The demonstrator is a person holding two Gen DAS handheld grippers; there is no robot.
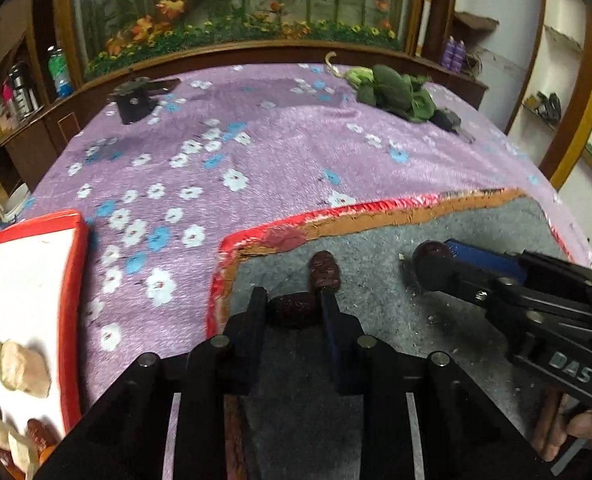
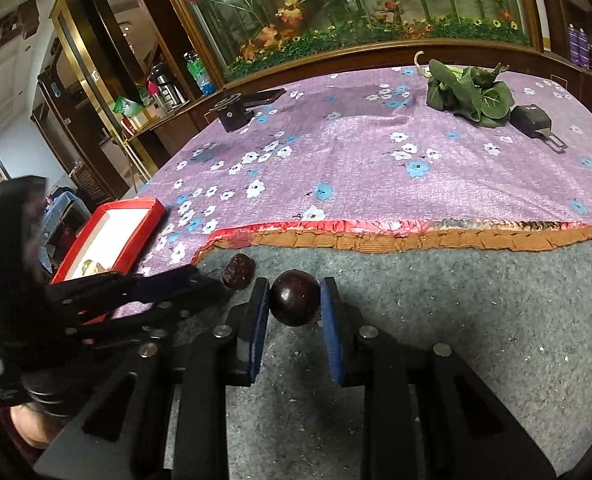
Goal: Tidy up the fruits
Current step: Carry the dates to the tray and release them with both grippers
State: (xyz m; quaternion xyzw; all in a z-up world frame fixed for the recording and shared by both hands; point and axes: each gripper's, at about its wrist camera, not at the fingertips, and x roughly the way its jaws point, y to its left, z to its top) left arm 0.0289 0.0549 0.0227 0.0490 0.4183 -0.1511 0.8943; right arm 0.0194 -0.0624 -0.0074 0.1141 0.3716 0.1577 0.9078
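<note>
Organizing fruits, pick-up stage. The left gripper (image 1: pixel 293 312) has its jaws closed against the 2 ends of a wrinkled dark fruit (image 1: pixel 291 310) lying crosswise between them on the grey felt mat (image 1: pixel 376 320). A second wrinkled fruit (image 1: pixel 324 272) lies just ahead of the left jaws, touching or almost touching the right fingertip; which of the two cannot be told.

The right gripper (image 2: pixel 293 300) brackets a smooth round dark fruit (image 2: pixel 295 298). The left blue pad (image 2: pixel 260 312) touches the fruit, and the other pad appears to touch it or stand a hair off, so a firm clamp cannot be confirmed. In the right wrist view the fruit seems to rest on the mat rather than hang free.

The red-rimmed white tray (image 1: pixel 77 280) lies to the left of both pairs of jaws, on the purple flowered cloth (image 1: pixel 255 140) that covers the worktop beyond the mat's red and orange border. The tray already holds several pale and dark pieces (image 1: pixel 23 368). Leafy greens (image 2: pixel 470 94) lie well ahead of the jaws and take no part here.

Judged step: both fruits are being gripped for transfer to the tray. The next move calls for a secure hold on each, a lift clear of the mat, and a leftward carry. The left lift should rise straight so as not to roll the neighbouring fruit.
</note>
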